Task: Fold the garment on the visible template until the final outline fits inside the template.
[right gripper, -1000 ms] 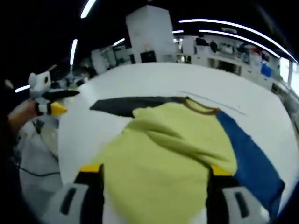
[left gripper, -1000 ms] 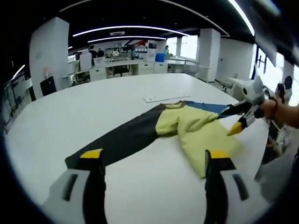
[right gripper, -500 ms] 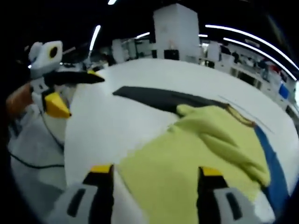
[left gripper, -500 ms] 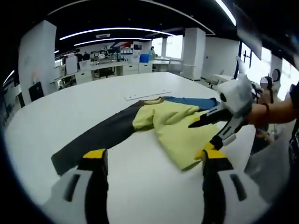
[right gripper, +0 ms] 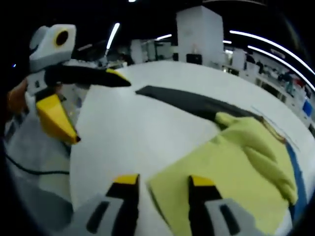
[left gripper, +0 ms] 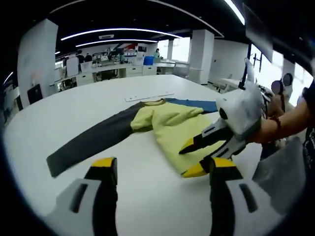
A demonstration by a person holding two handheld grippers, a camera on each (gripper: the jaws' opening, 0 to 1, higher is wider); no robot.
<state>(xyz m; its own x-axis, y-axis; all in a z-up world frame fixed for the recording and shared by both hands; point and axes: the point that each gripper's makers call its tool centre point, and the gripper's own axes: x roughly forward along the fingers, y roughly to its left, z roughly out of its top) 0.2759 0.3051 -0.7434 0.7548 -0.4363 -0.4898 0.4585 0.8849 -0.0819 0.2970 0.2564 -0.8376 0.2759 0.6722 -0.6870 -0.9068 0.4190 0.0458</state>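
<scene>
Lying flat on the white worktop (left gripper: 74, 113): a garment (left gripper: 167, 123) with a dark sleeve (left gripper: 88, 142) stretching left, yellow body at centre, blue sleeve (left gripper: 197, 104) trailing right, partly hidden. Hovering ahead of the dark sleeve, left claw (left gripper: 160, 169), gaping wide. Straddling the yellow hem corner, right claw (right gripper: 160, 181), narrowed but not pinching. Showing no readable writing.
</scene>
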